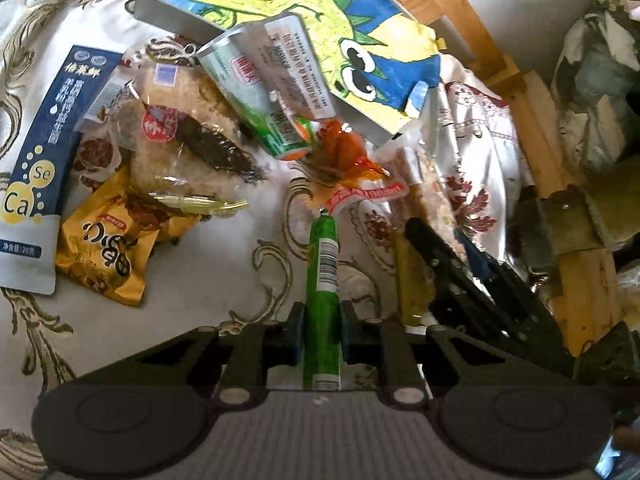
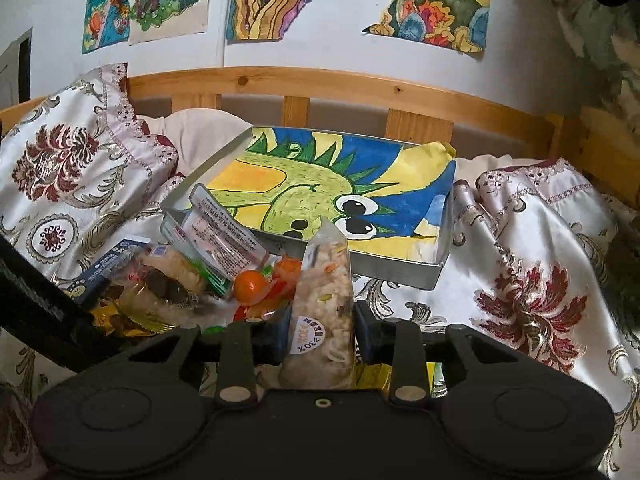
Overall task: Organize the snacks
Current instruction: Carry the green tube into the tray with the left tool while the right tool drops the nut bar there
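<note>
While both grippers are loaded, the lineup reads like this:
Left hand-held gripper [image 1: 322,334]: clamped on the green stick [image 1: 323,280], which points forward above the bedspread [image 1: 224,264].
Right hand-held gripper [image 2: 320,334]: clamped on the rice pack [image 2: 325,300], held upright in front of the tray [image 2: 400,272].
Tray: metal, lined with a dinosaur drawing [image 2: 320,188], no snacks in it yet apart from a pouch [image 2: 224,236] leaning over its near edge.
Pile: pouch, blue sachet [image 1: 52,152] and yellow packet [image 1: 104,256] lie on the bedspread just beside the tray.
Stick handling: probably light, firm, slick film; a mid-length grip suits it.
Pack handling: likely soft and crushable, crinkly wrap; hold the lower body gently.
</note>
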